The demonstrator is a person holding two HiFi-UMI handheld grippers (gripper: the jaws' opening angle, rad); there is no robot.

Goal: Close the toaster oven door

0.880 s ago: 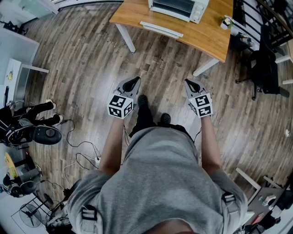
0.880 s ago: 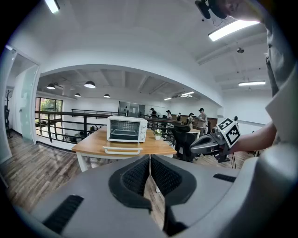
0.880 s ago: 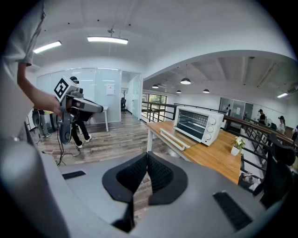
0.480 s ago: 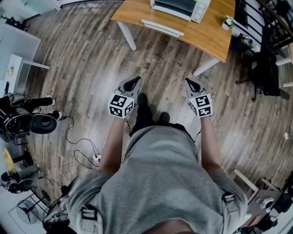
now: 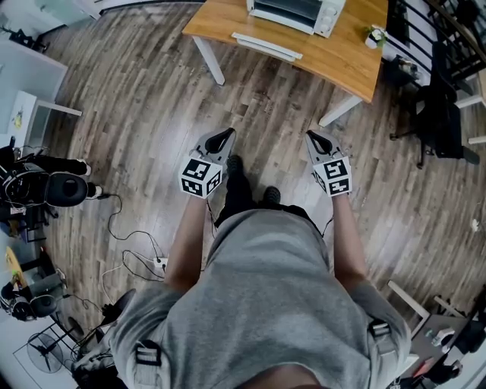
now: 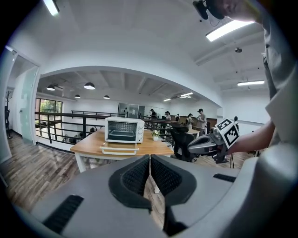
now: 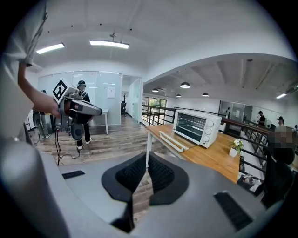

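**Both tools shut and empty, oven well ahead of you**

Your left tool (image 6: 150, 159) has its dark ribbed jaws pressed together, with nothing between them. Your right tool (image 7: 147, 160) is the same: its jaws meet at the tips and hold nothing. You hold the two side by side and apart from each other. Each is tipped a little downward over the grey-brown plank floor (image 5: 152, 99), and your black shoes (image 5: 237, 165) are on the floor between them.

Well ahead of both tools, and touching neither, stands the light wooden tabletop on white legs (image 5: 342, 61). On it sits the white box-shaped toaster oven (image 5: 298, 14), straight ahead of the gap between your tools. Its white-framed door (image 5: 267, 45) is open. It is folded down flat toward you in front of the oven's mouth and lies close to the tabletop's edge on your side.

Past the oven, toward the right tool's side, a small plant in a white pot (image 5: 374, 36) stands on the same tabletop. Further out on that side is a black office chair (image 5: 437, 114). Out beyond your left tool, black cables (image 5: 129, 243) trail across the floor.
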